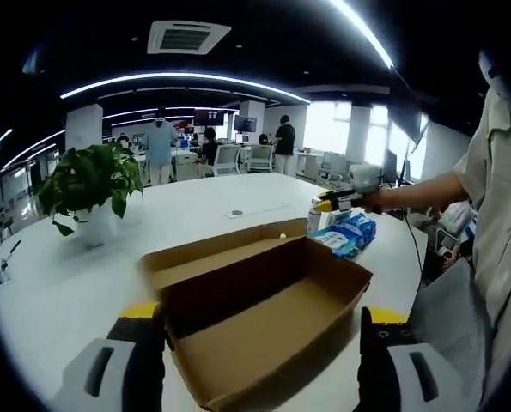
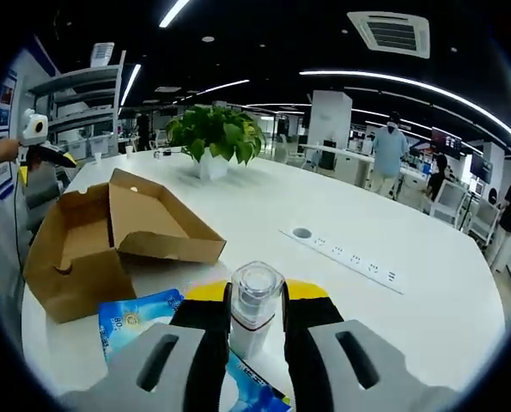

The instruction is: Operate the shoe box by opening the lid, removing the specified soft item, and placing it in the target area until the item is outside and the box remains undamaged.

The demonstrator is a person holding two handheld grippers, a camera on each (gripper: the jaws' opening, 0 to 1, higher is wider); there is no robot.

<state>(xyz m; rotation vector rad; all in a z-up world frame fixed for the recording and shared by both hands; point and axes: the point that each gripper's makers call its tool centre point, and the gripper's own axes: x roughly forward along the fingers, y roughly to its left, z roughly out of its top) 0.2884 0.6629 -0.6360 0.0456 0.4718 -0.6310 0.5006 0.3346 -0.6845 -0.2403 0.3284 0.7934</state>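
Now | right hand-held gripper [image 2: 255, 322] clamps bottle [image 2: 255, 306] | blue pack [image 2: 139, 318] beneath | left hand-held gripper [image 1: 259, 339] wide

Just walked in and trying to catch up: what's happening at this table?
A person is working a cardboard box on a white table with a handheld tool in each hand. The lid is open and the box looks empty inside. The left tool is open, jaws on either side of the box's near end. The right tool has its jaws around a small clear bottle, standing beside a blue packet lying outside the box.
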